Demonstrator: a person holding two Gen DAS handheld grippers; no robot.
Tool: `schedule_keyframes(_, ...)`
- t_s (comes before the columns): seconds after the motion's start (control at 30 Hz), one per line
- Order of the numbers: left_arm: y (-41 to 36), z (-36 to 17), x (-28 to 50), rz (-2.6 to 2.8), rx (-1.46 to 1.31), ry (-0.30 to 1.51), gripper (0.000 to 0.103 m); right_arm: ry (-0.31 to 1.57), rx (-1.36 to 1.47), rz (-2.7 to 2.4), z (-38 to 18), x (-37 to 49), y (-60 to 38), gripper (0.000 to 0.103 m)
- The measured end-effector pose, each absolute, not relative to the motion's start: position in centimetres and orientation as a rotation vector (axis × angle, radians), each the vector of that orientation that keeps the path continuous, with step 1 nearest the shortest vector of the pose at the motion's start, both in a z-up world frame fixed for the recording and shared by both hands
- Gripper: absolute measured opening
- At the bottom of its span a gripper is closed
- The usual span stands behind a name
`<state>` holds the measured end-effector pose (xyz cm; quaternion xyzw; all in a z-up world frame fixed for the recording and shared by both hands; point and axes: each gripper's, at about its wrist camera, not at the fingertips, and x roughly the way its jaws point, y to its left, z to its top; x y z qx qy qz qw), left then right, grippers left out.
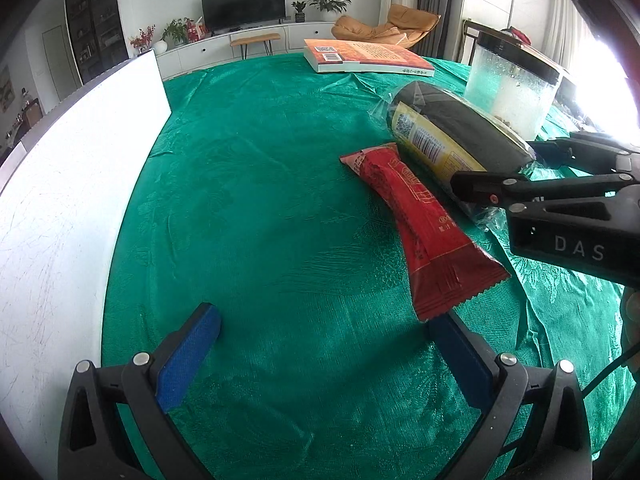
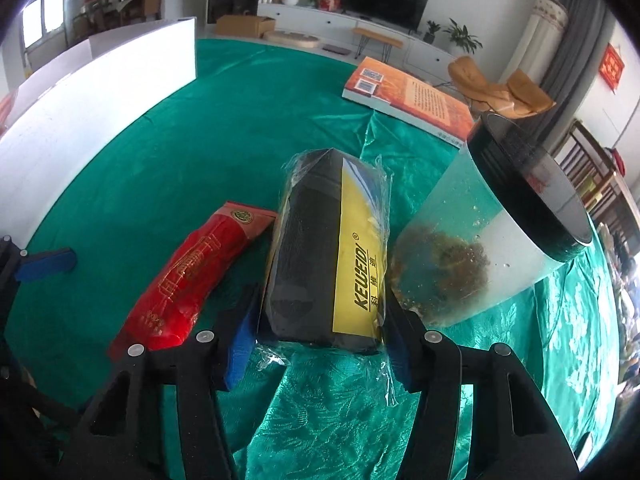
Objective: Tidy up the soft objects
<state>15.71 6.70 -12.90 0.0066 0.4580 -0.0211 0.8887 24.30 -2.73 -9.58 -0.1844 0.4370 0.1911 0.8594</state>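
black plastic-wrapped sponge block with yellow label (image 2: 324,248): right gripper (image 2: 320,344) clamps near end; lift level. left gripper (image 1: 324,340) spread, empty.

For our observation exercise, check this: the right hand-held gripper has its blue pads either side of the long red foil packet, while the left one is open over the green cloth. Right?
Not quite. In the right wrist view the right hand-held gripper straddles the black-and-yellow plastic-wrapped block, not the long red foil packet beside it. The left hand-held gripper is indeed open over the green cloth.
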Motion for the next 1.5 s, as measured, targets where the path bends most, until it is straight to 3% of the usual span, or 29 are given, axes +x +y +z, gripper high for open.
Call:
schedule_keyframes(0.57,6.7,-12.9,15.7,-0.044,0.014,0.952,0.103,0.93,-0.046,0.323,-9.4,14.4,-14.6,0.059)
schedule_keyframes(0.8,6.6,-12.9,15.7,-0.044,0.013,0.952,0.103,0.872,0.011,0.068,-9.6,21.3,-19.9,0.059)
schedule_keyframes(0.93,6.6,-12.9,15.7,-0.044,0.013,0.952,0.103,0.848,0.041,0.075,-9.4,24.8,-20.5,0.069)
schedule_keyframes(1.07,6.6,-12.9,15.7,-0.044,0.013,0.952,0.103,0.812,0.05,0.073,-8.5,21.2,-20.2,0.078)
schedule_keyframes(1.23,6.6,-12.9,15.7,-0.044,0.013,0.952,0.103,0.835,-0.042,0.045,-9.9,16.7,-18.6,0.08)
schedule_keyframes(1.5,6.6,-12.9,15.7,-0.044,0.013,0.952,0.103,0.943,-0.006,0.055,-11.9,17.8,-19.4,0.086)
